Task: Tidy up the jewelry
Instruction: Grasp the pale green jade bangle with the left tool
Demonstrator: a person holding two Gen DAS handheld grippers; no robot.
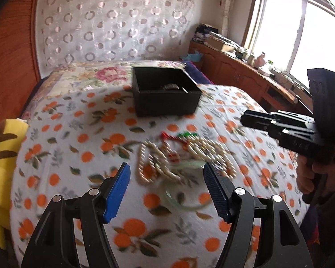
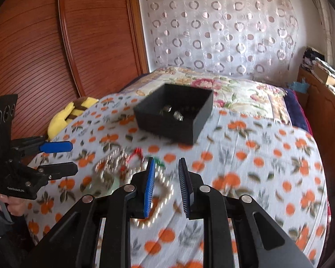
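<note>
The left gripper [image 1: 167, 192] stands wide, nothing between its blue pads, tilted down over the near edge of a tangle of jewelry [image 1: 185, 156] on the bedspread [image 1: 78, 156]. The heap is blurred: loops of pale pearl strands, some red and green bits at its far side, and a pale green bangle [image 1: 183, 203] at the near side, just in front of the gripper's fingers. The right gripper [image 2: 166, 187] has its jaws at a narrow gap with nothing clamped between them; a pearl strand [image 2: 165, 192] lies on the cloth below its left finger. In the left wrist view it shows at the right — held by a hand [image 1: 310, 176] — above the bedspread, right of the heap. Farther off, on the orange-patterned cover, sits a black open box [image 1: 165, 91] with a few small metallic pieces inside. At the left edge of the bed lies a yellow plush toy [image 1: 2, 156]; behind the bed hangs a circle-patterned curtain [image 1: 114, 22].
</note>
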